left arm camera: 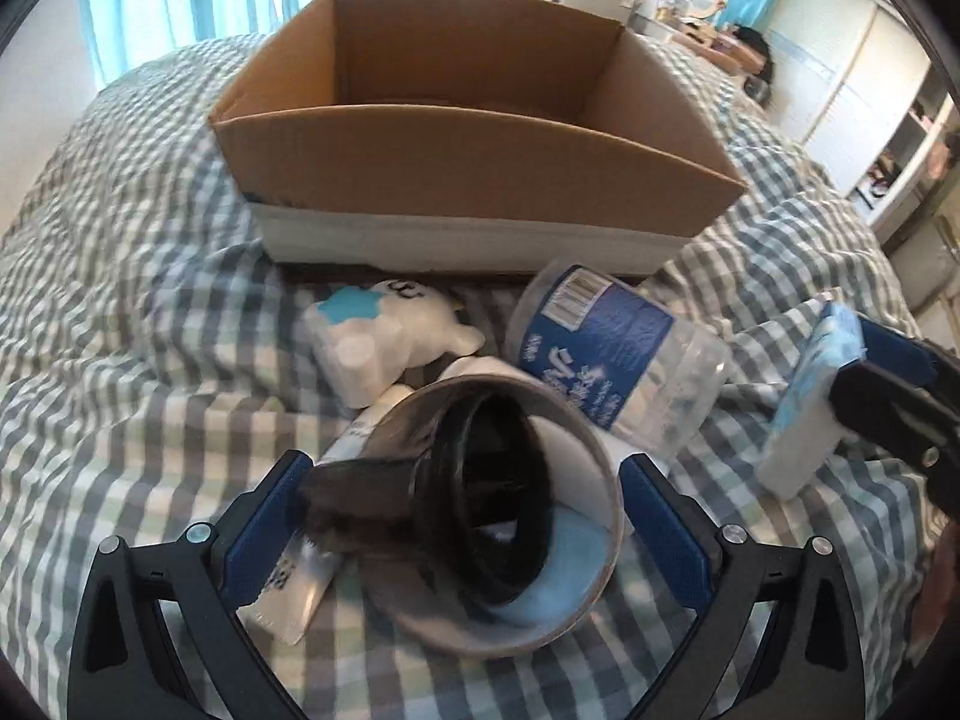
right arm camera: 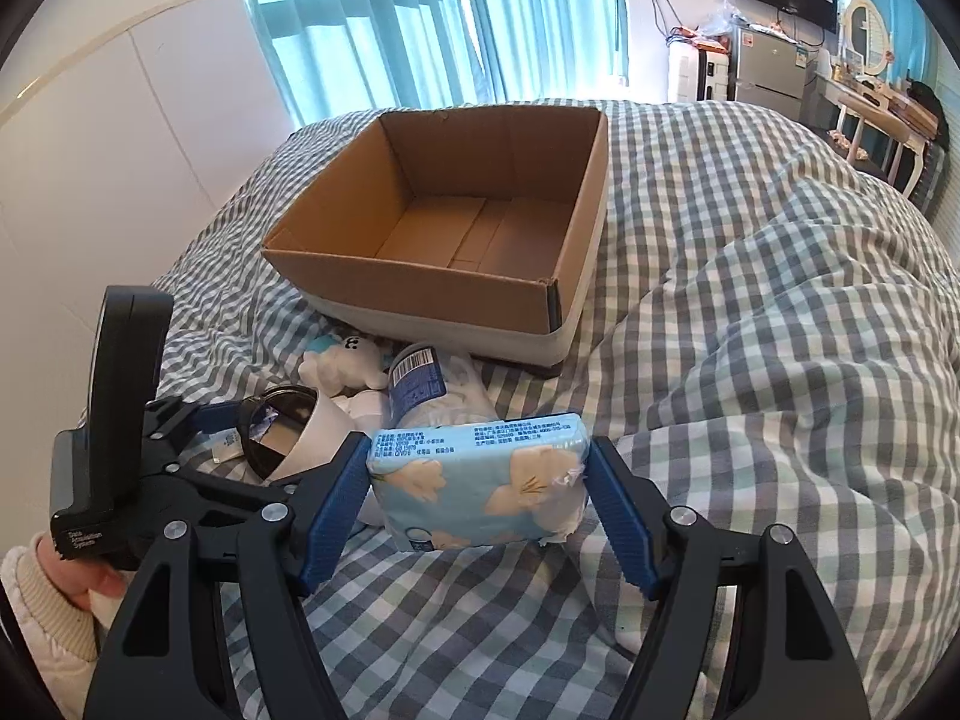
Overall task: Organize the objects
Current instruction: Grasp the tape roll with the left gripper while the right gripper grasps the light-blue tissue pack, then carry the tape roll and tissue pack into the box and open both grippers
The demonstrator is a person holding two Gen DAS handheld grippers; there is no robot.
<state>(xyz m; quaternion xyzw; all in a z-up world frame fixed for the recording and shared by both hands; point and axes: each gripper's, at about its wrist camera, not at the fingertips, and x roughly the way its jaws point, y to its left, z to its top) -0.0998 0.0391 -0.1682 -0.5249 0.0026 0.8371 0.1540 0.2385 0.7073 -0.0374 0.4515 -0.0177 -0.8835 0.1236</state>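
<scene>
One empty cardboard box (right arm camera: 444,228) sits open-topped on the checked bed (right arm camera: 750,330), seemingly as the place for the loose things heaped just in front of it. These are one white plush toy (left arm camera: 384,342), one clear bottle (left arm camera: 612,354) lying on its side, one crumpled tube or sachet (left arm camera: 300,588), one cup (left arm camera: 510,528) and one tissue pack (right arm camera: 480,480). The left tool (left arm camera: 462,540) straddles the cup, which lies tipped with a dark funnel-like piece inside, though whether its pads already press the wall I cannot tell; the right tool (right arm camera: 480,516) is clenched on the tissue pack, apparently to carry it into the box.
</scene>
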